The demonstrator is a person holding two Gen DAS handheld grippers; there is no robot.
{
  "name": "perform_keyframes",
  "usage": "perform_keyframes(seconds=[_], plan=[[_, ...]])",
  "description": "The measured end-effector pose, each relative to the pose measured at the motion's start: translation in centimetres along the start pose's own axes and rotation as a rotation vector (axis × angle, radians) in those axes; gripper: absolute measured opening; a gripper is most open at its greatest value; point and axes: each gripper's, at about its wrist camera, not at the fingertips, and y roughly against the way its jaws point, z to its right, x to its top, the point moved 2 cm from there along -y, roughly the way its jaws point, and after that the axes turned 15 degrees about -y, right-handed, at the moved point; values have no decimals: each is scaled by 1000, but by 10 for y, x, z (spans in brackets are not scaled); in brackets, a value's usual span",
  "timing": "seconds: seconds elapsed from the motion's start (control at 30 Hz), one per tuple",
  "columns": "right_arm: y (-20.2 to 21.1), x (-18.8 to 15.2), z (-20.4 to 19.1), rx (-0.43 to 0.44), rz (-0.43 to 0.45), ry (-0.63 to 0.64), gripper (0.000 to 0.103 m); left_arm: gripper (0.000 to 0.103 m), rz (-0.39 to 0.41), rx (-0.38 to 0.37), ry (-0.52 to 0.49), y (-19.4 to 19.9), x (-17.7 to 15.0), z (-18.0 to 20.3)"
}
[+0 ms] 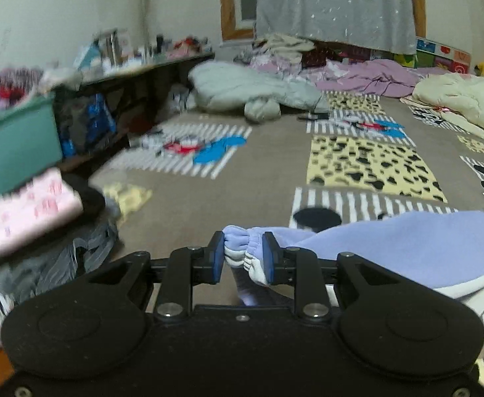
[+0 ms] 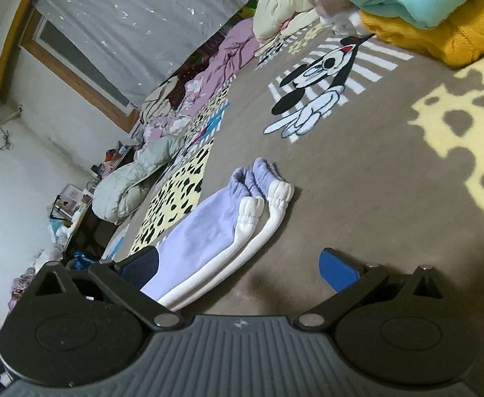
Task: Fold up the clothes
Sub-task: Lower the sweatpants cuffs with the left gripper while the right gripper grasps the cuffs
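Both cuffs of the lavender sweatpants [image 1: 407,248] sit pinched in your left gripper [image 1: 243,254] for folding over, while your right gripper [image 2: 242,266] hovers spread wide.

The left gripper [image 1: 243,253] is closed on the elastic cuffs of the lilac and white trousers [image 1: 407,248], which stretch away to the right above the brown carpet [image 1: 258,182]. A pink folded cloth [image 1: 31,211] lies at left, blurred.

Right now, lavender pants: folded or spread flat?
Folded lengthwise: in the right wrist view the lavender pants lie with legs stacked, cuffs together. Left gripper is shut on the cuffs; right gripper open.
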Motion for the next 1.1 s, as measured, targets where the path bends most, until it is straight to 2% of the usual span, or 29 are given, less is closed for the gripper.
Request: perform_keyframes(seconds=[0.1,0.17,0.2,0.27,0.47,0.57,0.63,0.77,0.87,1.1], plan=[[-6,3,0,0,12,-9,103,26,-34,-70,34,-2,-29,1],[-10,4,-2,-7,20,-3,103,37,-43,-107,63,1,-47,1],[-13,5,-2,-15,24,4,103,51,-45,-120,82,3,-55,1],[-21,5,-3,-33,34,29,103,52,-51,-144,121,7,-70,-1],[-39,11,-10,-79,32,105,103,52,-47,-192,360,11,-99,-31],[-47,16,-12,-92,35,110,103,53,-41,-261,485,-2,-104,-41],[-56,15,-19,-114,31,161,103,53,-33,-309,533,-9,-107,-40],[-69,8,-29,-130,13,258,103,54,-40,-367,516,-20,-115,-17],[-71,7,-29,-127,7,278,101,55,-22,-346,426,-24,-115,5],[-72,7,-29,-134,25,297,81,53,13,-349,345,-46,-96,22]])
